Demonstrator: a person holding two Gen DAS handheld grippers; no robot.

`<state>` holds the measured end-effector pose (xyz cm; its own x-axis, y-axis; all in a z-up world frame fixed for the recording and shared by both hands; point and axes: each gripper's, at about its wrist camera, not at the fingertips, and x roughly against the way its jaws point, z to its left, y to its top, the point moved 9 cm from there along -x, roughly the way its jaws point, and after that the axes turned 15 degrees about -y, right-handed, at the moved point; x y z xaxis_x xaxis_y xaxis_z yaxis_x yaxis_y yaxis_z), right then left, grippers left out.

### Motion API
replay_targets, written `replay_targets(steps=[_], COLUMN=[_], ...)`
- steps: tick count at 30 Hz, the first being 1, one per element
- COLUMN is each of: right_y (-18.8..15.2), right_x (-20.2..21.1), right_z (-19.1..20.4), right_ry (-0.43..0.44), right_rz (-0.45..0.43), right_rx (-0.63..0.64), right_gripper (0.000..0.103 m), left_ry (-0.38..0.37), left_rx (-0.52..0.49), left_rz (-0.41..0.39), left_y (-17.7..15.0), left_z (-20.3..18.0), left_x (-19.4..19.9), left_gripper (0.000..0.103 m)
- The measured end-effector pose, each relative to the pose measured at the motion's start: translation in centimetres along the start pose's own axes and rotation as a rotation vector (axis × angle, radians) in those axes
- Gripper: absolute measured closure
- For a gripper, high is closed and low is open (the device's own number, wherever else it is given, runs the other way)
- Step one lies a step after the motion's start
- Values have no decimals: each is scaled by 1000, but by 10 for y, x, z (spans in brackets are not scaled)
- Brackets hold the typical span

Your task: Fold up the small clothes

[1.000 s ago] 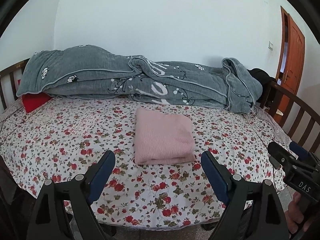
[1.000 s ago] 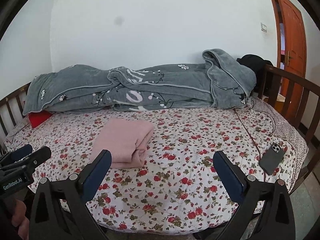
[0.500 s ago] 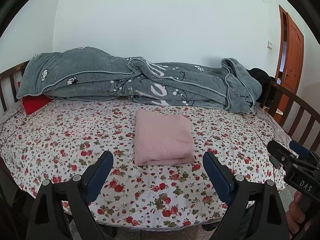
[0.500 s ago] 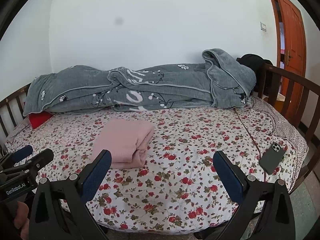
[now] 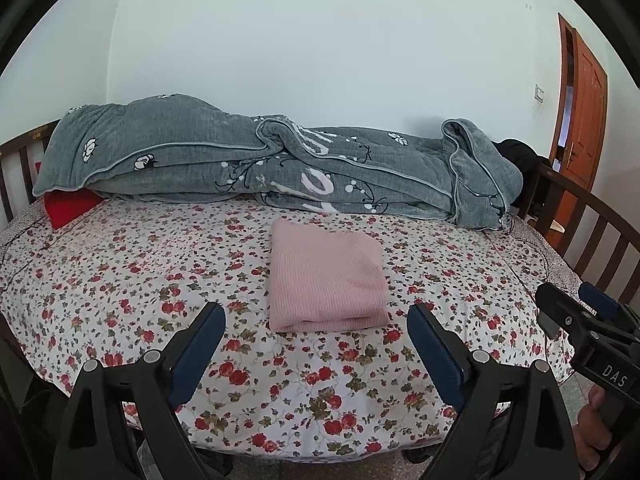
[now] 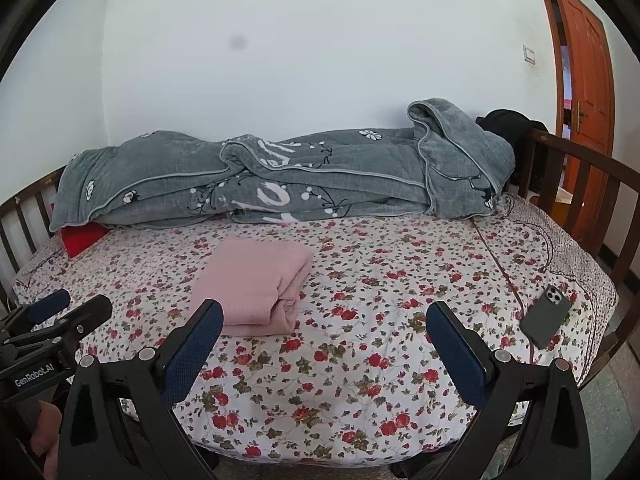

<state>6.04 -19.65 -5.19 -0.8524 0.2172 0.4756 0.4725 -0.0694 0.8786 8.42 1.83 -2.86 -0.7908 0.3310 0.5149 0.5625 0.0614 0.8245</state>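
Hovering short of the folded pink garment [image 5: 326, 276] on the bed [image 5: 120, 280]: left hand-held gripper [image 5: 316, 330] and right hand-held gripper [image 6: 324, 330] both released, empty; nothing shifted, fold looks finished.

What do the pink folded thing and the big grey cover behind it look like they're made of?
The pink garment looks like a soft ribbed knit, matte; fine parallel ridges run across it. The grey quilt seems a padded, brushed fabric, perhaps cotton: it bulges thickly, has piped edges and a printed white pattern. Neither fibre is certain.

Open floral bedspread [image 5: 120, 280] around folded pink garment [image 5: 326, 276]; phone [image 6: 546, 316] perhaps near right edge.
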Motion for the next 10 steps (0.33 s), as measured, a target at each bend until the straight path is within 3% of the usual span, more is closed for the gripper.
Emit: replay_targets(steps=[10], right_y=[1], right_x=[0], right_z=[1], right_ry=[4], right_rz=[-1], right_rx=[2], right_gripper=[3], left_ry=[3], left_rx=[-1], left_rz=[-2], left_y=[1], left_z=[-1], left_x=[2], left_gripper=[10])
